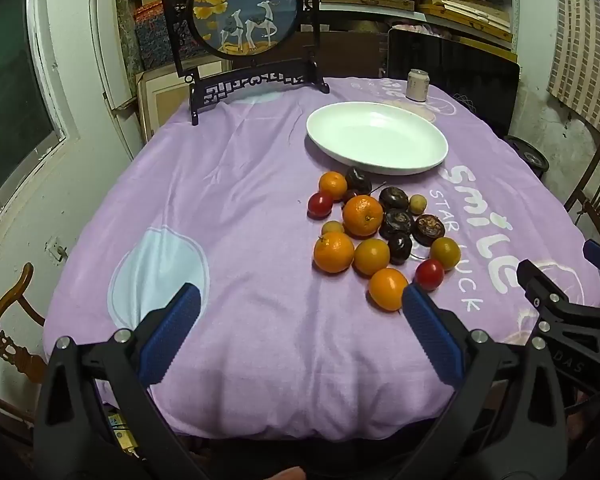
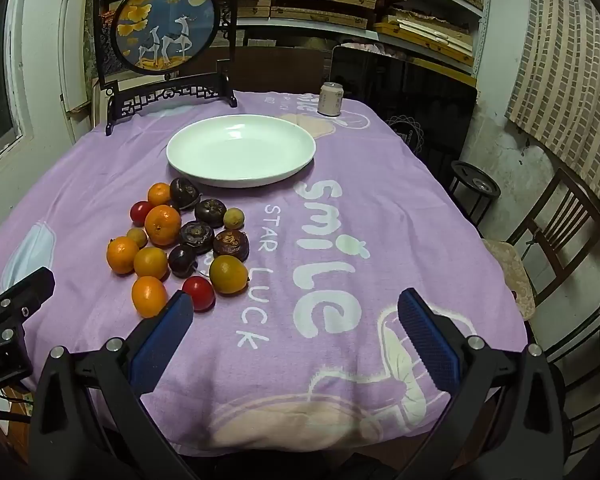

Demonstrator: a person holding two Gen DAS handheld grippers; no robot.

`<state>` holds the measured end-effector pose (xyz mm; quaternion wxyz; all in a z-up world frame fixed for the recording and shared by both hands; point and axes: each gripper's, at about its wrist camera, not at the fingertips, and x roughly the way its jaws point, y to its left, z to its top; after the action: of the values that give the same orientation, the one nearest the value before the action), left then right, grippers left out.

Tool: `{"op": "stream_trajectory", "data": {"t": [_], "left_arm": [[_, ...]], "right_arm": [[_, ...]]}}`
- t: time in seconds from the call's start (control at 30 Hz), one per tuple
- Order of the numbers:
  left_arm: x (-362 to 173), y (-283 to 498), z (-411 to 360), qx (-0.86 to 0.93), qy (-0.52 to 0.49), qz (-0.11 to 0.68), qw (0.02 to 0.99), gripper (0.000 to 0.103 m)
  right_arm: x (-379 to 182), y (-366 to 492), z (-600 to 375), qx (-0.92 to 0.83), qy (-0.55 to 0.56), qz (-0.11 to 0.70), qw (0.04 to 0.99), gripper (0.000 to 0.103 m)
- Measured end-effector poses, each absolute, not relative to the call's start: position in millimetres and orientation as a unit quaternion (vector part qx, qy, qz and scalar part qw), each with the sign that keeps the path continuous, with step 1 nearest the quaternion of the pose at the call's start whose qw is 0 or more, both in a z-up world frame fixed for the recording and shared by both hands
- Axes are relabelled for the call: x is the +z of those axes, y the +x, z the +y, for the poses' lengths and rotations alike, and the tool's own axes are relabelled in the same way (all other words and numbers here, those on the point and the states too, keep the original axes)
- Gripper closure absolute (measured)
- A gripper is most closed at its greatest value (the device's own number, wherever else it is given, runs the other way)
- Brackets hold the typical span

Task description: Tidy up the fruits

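Note:
A pile of fruit lies on the purple cloth: several oranges (image 1: 362, 216) (image 2: 162, 225), red tomatoes (image 1: 429, 274) (image 2: 198, 293), dark mangosteens (image 1: 396, 222) (image 2: 197, 237) and small yellow fruits (image 1: 417, 203) (image 2: 234, 218). An empty white plate (image 1: 376, 137) (image 2: 241, 150) sits just beyond the pile. My left gripper (image 1: 300, 304) is open and empty, near the table's front edge, its right finger beside the nearest orange (image 1: 387, 289). My right gripper (image 2: 296, 312) is open and empty, to the right of the pile.
A framed round deer screen (image 1: 246, 6) (image 2: 164, 24) stands at the table's back left. A can (image 1: 417, 85) (image 2: 331, 98) stands at the back, right of the plate. Wooden chairs stand at left (image 1: 4, 320) and right (image 2: 556, 232).

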<state>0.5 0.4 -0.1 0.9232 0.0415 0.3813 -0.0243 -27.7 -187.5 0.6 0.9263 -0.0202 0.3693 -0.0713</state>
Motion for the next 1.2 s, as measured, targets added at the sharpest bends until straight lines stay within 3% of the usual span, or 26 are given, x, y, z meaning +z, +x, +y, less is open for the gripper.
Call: {"op": "stream_trajectory", "data": {"t": [1.2], "left_arm": [[-5.6, -1.6, 1.3, -0.032, 0.032, 0.381, 0.923, 0.002]], "right_arm": [[1.7, -29.5, -185.7, -0.07, -0.019, 0.369, 0.927, 0.001]]}}
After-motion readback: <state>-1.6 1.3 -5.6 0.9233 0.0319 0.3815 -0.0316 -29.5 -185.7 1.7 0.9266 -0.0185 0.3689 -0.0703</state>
